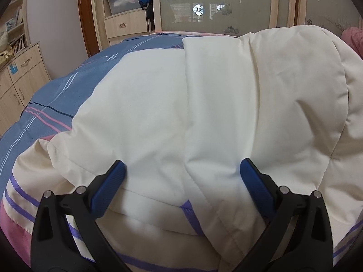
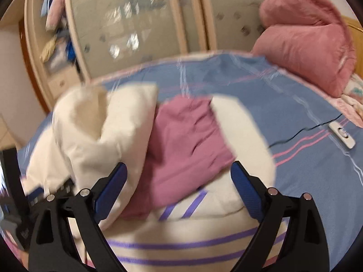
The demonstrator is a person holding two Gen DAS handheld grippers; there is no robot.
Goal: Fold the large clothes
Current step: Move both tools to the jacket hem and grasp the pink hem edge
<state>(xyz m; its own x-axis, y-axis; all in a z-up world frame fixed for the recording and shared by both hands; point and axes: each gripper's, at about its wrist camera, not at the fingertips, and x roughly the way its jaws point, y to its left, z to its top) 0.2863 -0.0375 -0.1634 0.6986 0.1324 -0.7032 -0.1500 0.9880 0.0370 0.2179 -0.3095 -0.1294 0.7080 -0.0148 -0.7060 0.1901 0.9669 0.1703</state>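
A large cream padded garment with purple stripes and a pink panel lies bunched on the blue bed. In the left wrist view my left gripper stands open just over its folded cream surface, nothing between the blue pads. In the blurred right wrist view the same garment shows a pink lining and purple-striped hem. My right gripper is open above that pink lining, holding nothing. Part of the other gripper shows at the far left edge.
The blue striped bedsheet spreads around the garment. A pink cushion sits at the bed's far right, with a white remote on a black cord nearby. A wardrobe with frosted doors and wooden drawers stand beyond the bed.
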